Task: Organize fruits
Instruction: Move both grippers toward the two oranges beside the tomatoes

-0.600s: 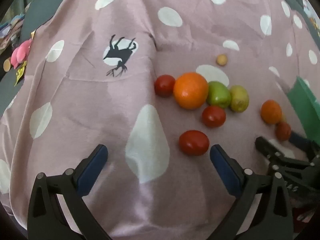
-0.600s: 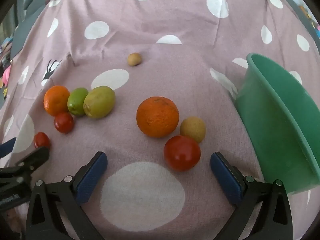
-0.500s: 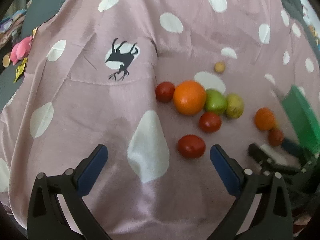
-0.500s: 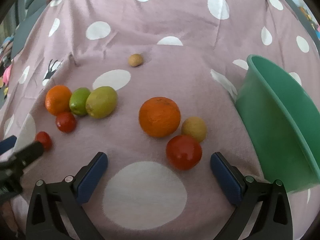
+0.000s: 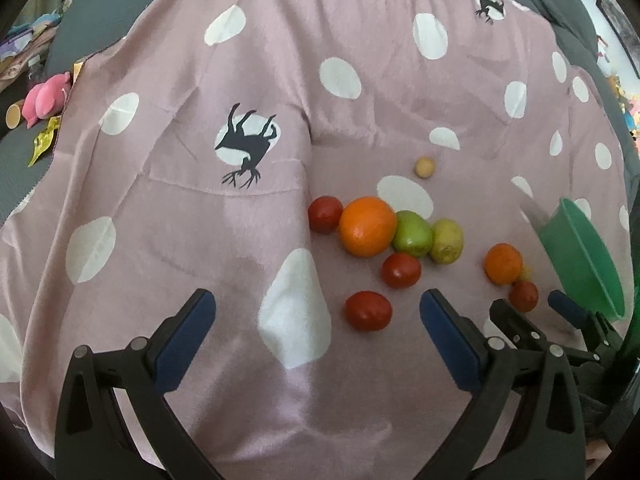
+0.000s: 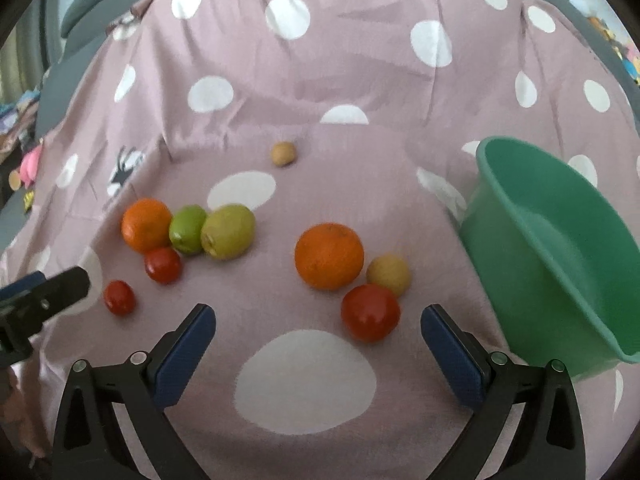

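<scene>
Mauve cloth (image 5: 248,240) with white polka dots and black deer prints covers the whole surface, creased and rumpled. Grey upholstery (image 5: 104,8) shows past its edges from 9 to 12 o'clock. Pink plush toy (image 5: 44,98) and yellow wrapper (image 5: 42,142) at 9 o'clock. Colourful clutter, blurred, at 2 o'clock. Soft daylight.

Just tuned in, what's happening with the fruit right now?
Nothing is picked up yet. Both the left gripper and the right gripper hang open over the spotted cloth. Oranges, green fruits and tomatoes lie loose; the nearest tomato sits just ahead of the right gripper. The green basin looks empty.
</scene>
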The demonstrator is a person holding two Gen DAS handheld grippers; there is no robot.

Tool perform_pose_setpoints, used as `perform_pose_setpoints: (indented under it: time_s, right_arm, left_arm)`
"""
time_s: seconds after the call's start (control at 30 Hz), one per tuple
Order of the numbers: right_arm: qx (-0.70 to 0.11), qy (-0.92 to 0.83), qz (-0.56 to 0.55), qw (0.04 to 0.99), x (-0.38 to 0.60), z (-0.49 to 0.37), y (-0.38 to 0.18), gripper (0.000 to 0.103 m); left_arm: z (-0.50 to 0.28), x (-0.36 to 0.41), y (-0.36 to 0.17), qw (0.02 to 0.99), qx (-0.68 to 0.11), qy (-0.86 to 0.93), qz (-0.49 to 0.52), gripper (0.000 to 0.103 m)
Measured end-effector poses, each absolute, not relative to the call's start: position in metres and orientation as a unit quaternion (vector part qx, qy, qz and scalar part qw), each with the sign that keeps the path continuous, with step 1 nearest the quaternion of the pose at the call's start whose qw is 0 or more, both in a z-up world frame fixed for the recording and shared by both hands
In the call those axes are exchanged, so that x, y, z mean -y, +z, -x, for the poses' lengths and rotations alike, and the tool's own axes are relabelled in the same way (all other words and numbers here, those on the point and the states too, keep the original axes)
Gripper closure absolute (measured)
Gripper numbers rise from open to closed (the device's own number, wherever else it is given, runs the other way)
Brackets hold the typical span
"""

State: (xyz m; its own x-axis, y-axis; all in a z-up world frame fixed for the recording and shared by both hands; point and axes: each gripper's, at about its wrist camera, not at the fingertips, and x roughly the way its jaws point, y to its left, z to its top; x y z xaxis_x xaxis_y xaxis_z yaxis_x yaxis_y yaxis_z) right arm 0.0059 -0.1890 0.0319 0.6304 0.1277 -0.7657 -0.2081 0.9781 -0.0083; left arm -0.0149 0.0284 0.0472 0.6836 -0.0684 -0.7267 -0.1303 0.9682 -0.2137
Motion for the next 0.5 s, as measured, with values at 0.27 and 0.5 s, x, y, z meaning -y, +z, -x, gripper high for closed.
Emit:
perform_pose_setpoints:
  time_s: [0.27, 0.5]
  right_arm:
    - [-0.396, 0.104, 0.025, 0.912, 0.195, -0.005, 0.038, 0.0]
    - [-0.373, 0.148, -0.019, 0.916, 0.199, -0.006, 0.083, 0.0]
  left_arm:
    - [0.017, -0.041, 0.065, 0.909, -0.387, 0.005, 0.158, 0.001]
    - [-0.003, -0.05, 0.118, 0.921, -0.366, 0.003, 0.132, 0.002]
